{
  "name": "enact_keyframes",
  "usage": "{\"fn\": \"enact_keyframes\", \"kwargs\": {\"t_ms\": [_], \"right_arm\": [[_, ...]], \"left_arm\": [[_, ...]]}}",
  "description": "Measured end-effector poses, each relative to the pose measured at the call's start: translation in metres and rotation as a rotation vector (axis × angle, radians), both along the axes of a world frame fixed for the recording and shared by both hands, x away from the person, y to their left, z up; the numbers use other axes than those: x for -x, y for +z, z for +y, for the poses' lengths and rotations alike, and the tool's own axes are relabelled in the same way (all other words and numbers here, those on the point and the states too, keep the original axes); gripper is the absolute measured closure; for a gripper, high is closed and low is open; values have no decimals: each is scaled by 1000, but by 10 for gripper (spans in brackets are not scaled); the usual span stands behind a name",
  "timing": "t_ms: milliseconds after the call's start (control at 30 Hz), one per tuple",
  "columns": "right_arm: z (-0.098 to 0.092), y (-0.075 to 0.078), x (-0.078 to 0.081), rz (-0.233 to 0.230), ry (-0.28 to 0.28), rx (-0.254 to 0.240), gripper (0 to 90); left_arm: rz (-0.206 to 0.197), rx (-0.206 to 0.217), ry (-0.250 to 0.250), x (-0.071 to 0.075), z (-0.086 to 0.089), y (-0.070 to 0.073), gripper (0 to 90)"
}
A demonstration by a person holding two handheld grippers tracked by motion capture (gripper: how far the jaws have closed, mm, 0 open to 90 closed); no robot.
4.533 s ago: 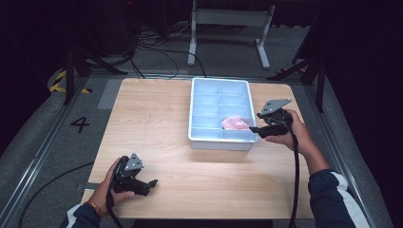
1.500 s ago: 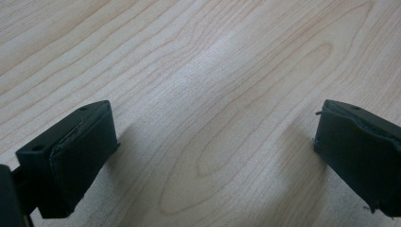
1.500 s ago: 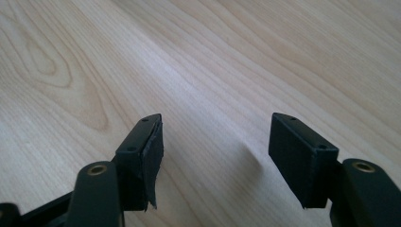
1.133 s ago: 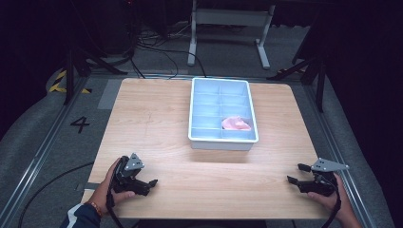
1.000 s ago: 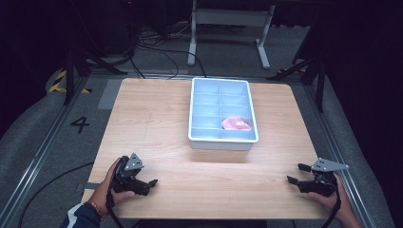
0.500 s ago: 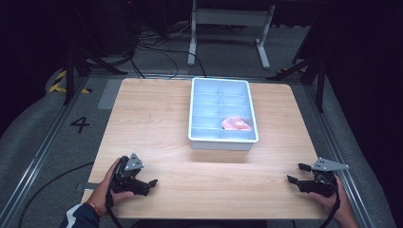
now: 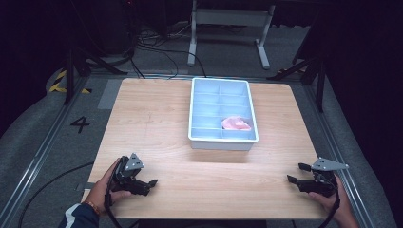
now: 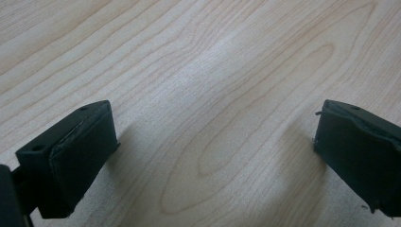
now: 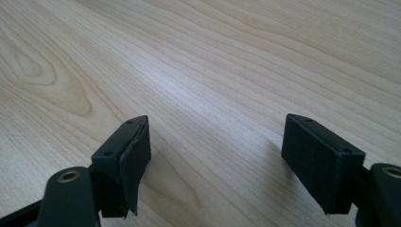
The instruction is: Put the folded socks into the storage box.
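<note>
On the bench [image 7: 157,123], toward its far edge, sits the divided tray [image 7: 199,114], a pink item [image 7: 236,124] dropped in one near-right compartment. Left gripper [image 7: 151,183] and right gripper [image 7: 294,174] rest released, empty, at the near corners, seemingly parked.

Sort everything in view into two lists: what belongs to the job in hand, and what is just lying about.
Part of the job:
- pink item, lying in a near right compartment of the tray
- blue divided tray
- left gripper, open, empty
- right gripper, open, empty
- wooden table

Just lying about:
- cables on the floor
- metal stand behind the table
- floor marking "4"
</note>
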State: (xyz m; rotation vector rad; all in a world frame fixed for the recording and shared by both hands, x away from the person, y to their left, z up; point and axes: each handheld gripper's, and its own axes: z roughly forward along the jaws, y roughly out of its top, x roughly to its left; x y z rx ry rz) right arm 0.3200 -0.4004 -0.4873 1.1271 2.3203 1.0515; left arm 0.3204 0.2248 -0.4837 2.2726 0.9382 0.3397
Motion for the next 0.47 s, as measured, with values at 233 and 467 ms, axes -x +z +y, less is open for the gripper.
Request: {"fn": "enact_keyframes", "kwargs": {"t_ms": [233,467], "right_arm": [[0,0,0,0,0,0,250],[0,0,0,1,-3,-1,249]], "left_arm": [[0,1,0,0,0,0,3],[0,2,0,0,0,0,2]]}}
